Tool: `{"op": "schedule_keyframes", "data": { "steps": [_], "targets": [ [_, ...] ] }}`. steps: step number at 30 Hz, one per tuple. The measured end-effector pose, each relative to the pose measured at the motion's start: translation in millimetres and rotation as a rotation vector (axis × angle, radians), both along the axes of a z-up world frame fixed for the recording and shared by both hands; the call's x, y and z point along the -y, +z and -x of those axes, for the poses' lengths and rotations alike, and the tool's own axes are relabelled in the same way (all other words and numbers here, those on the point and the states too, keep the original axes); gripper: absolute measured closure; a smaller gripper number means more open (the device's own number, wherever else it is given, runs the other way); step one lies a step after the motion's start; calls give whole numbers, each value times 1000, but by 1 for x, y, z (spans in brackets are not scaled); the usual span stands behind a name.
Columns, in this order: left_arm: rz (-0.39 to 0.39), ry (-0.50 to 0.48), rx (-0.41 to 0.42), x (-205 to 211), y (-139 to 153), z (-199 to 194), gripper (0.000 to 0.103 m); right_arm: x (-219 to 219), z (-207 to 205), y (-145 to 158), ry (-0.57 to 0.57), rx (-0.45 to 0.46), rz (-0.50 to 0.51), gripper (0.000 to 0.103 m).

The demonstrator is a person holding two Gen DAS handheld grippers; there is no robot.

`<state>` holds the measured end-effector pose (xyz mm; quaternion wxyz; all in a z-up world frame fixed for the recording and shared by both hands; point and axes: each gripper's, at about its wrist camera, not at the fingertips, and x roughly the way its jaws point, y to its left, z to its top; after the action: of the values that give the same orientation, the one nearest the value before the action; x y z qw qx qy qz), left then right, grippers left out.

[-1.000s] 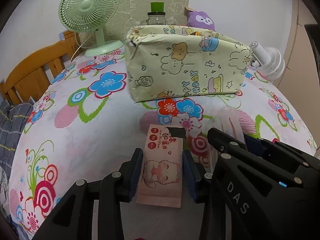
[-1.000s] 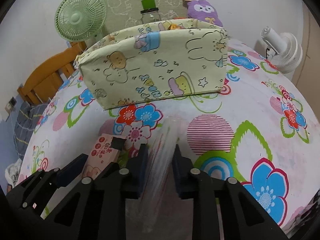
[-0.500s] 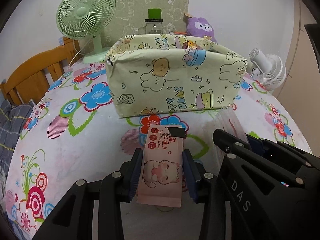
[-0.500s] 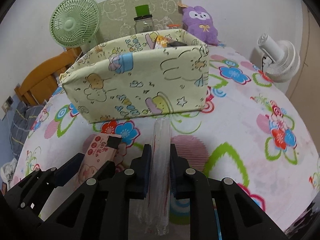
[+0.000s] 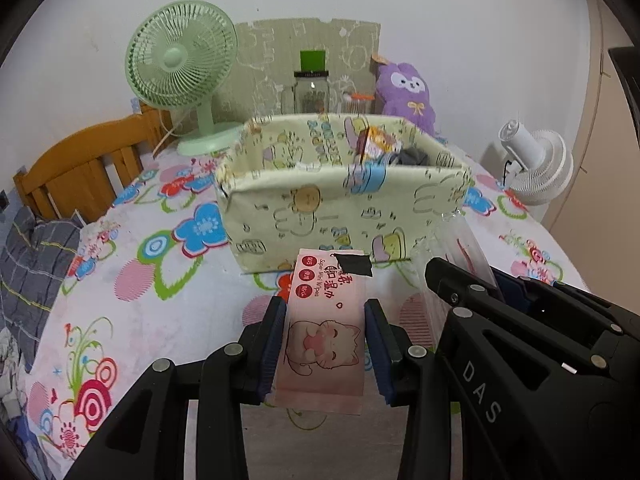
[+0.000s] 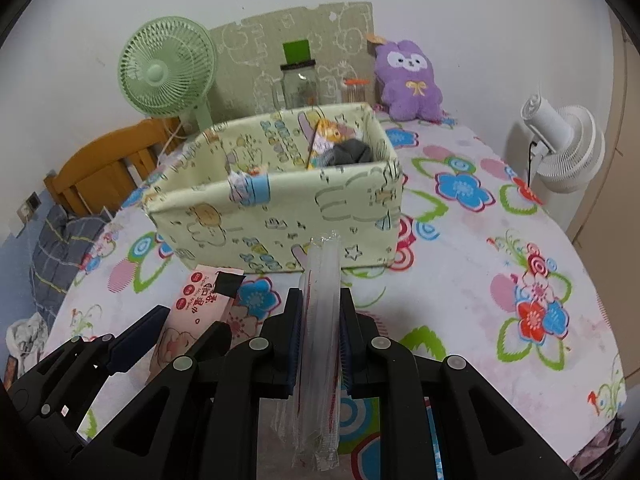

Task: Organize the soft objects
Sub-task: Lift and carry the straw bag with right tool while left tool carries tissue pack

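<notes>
My left gripper [image 5: 325,320] is shut on a pink wet-wipes pack [image 5: 326,332] and holds it above the table, in front of the fabric storage box [image 5: 340,216]. My right gripper [image 6: 320,328] is shut on a clear plastic packet [image 6: 322,320] held upright on edge, just in front of the box [image 6: 280,224]. The wipes pack also shows in the right wrist view [image 6: 200,300], and the clear packet in the left wrist view [image 5: 460,248]. The box holds a snack packet [image 6: 328,136] and a dark cloth [image 6: 352,152] at its far right end.
A flowered cloth covers the table [image 6: 500,248]. A green fan [image 5: 180,76], a glass jar [image 5: 310,92] and a purple plush [image 5: 408,92] stand behind the box. A white fan [image 6: 564,148] stands at the right edge. A wooden chair [image 5: 84,164] is at left.
Both grippers have lifted their packs off the table and risen, so the box's inside now shows. The right gripper closed tighter on the clear packet.
</notes>
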<state>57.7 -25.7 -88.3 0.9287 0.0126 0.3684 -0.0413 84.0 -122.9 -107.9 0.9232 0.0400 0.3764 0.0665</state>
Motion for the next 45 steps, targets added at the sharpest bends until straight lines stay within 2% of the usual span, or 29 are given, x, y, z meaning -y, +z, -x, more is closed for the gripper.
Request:
{"op": "schedule_keyframes", "data": {
  "steps": [28,45],
  "targets": [
    [16,3,168,-1,77,25,62,-3,31,89,16,172,15,83],
    [26,10,220,-6,95,15,62,-4,25,116,39,230,23,84]
  ]
}}
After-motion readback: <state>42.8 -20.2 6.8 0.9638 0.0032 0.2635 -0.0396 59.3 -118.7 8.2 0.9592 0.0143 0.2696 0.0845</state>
